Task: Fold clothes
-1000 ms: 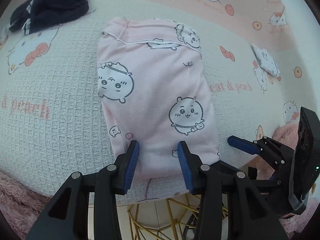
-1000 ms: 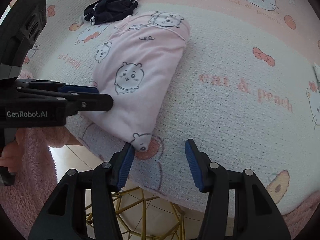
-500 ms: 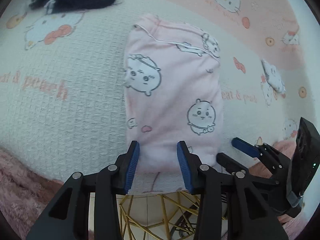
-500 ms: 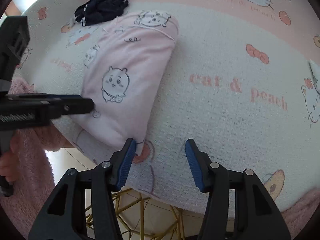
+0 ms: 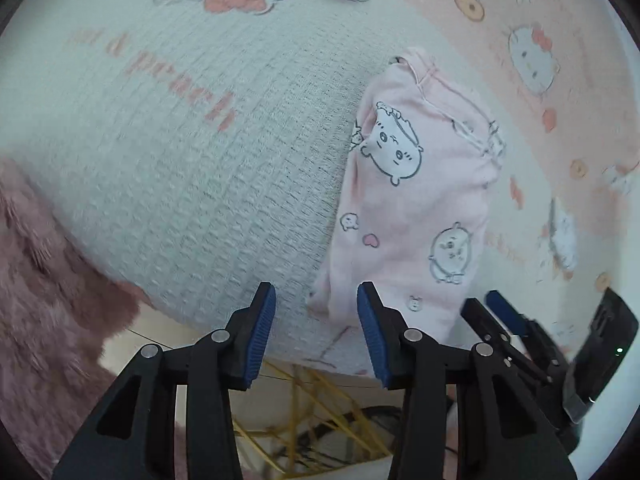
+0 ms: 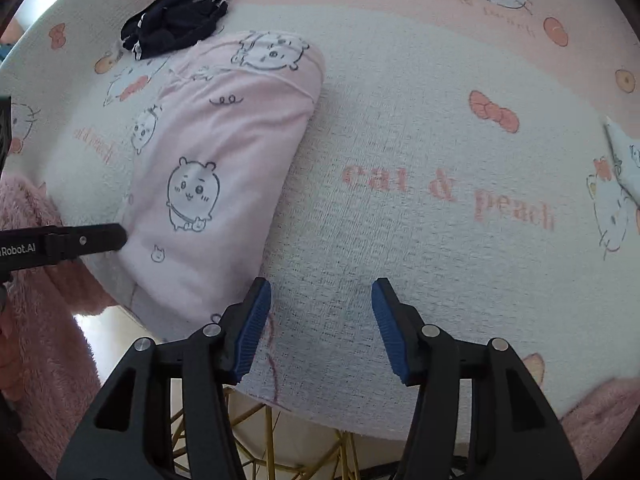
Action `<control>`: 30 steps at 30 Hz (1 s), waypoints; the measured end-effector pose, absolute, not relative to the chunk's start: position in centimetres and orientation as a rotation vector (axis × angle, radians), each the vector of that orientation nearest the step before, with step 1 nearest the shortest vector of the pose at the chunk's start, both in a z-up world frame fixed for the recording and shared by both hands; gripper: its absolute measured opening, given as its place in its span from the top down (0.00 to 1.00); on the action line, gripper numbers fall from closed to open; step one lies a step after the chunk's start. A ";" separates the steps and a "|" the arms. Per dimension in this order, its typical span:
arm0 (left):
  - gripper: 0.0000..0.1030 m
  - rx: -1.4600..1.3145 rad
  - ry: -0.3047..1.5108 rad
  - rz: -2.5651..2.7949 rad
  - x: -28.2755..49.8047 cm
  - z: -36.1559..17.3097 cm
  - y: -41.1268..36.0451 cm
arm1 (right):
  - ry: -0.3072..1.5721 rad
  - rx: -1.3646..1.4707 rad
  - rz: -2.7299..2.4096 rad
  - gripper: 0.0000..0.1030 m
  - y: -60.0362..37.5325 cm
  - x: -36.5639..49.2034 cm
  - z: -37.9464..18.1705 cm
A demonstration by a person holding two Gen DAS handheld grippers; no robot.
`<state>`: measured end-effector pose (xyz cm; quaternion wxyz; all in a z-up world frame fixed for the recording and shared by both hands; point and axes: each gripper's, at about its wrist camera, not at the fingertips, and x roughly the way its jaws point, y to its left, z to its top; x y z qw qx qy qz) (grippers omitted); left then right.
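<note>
- Nearest us, the left gripper [image 5: 316, 332] points down over the near edge of the desk [image 5: 208, 184]; its blue-padded fingers [image 5: 262, 332] stand apart and are opening, with only the bare cover and the garment's near left corner showing in the gap, nothing pinched
- Our right gripper [image 6: 320, 328] hangs over the same near edge, its fingers [image 6: 252, 328] spread with nothing but bare white cover between them; the left finger sits just beside the garment's near right corner, and we cannot tell whether it touches
- Below the desk's edge we see a gold wire frame [image 6: 272, 440] and pale floor, with fluffy pink fabric [image 5: 48, 280] at the left side
- The folded pink garment [image 6: 216, 184], printed with small cartoon animals, lies flat on the desk, its near end at the front edge and its long side running away from us
- In the right wrist view the left gripper's black finger tip reaches in from the left to the garment's near left side
- The desk is covered by a white waffle-textured cloth with pink cat and bow prints and the words "cat & peach" [image 6: 448, 196]
- Further back, a crumpled dark garment [image 6: 176, 20] lies just beyond the pink one's far end
- At the far right a small white printed piece [image 6: 624, 160] lies well apart
</note>
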<state>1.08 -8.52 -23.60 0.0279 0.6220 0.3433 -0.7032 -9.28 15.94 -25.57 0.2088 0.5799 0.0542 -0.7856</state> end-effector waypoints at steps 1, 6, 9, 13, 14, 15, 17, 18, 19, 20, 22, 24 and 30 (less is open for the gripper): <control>0.57 1.917 1.121 -2.162 1.5 -23.8 -8.6 | 0.073 1.613 -2.158 0.46 16.2 -9.7 -25.4; 0.57 1.888 1.264 -2.164 2.0 -24.9 -8.2 | -0.094 1.670 -1.985 0.48 15.2 -10.3 -26.7; 0.77 1.871 1.228 -2.222 1.6 -24.8 -7.6 | 0.016 1.635 -2.030 0.61 13.5 -8.7 -26.9; 0.87 1.848 1.125 -2.268 0.0 -24.2 -6.4 | 0.023 1.604 -2.062 0.79 12.3 -7.4 -26.8; 0.88 1.825 1.100 -2.286 -0.1 -23.7 -6.6 | 0.050 1.593 -2.071 0.80 11.8 -7.2 -26.8; 0.89 1.795 1.059 -2.306 -0.3 -23.1 -6.9 | 0.029 1.595 -2.049 0.81 11.5 -7.1 -26.8; 0.91 1.724 0.957 -2.341 -0.7 -21.9 -7.4 | -0.030 1.606 -1.990 0.81 10.9 -6.9 -26.7; 0.91 1.697 0.913 -2.351 -0.7 -21.4 -7.9 | -0.059 1.610 -1.961 0.81 10.7 -6.8 -26.7; 0.91 1.687 0.895 -2.343 -0.7 -21.1 -8.6 | -0.091 1.608 -1.902 0.81 10.1 -6.2 -26.4; 0.91 1.683 0.896 -2.325 -0.7 -21.0 -9.3 | -0.095 1.599 -1.845 0.81 9.8 -5.3 -26.0; 0.90 1.678 0.992 -2.283 0.2 -21.1 -11.0 | -0.016 1.578 -1.823 0.79 8.6 -4.1 -25.3; 0.89 1.682 1.081 -2.255 0.8 -21.6 -11.1 | 0.035 1.560 -1.880 0.77 8.8 -4.4 -24.4; 0.60 1.784 1.148 -2.216 0.2 -24.0 -7.9 | 0.032 1.443 -2.211 0.45 13.0 -9.9 -20.4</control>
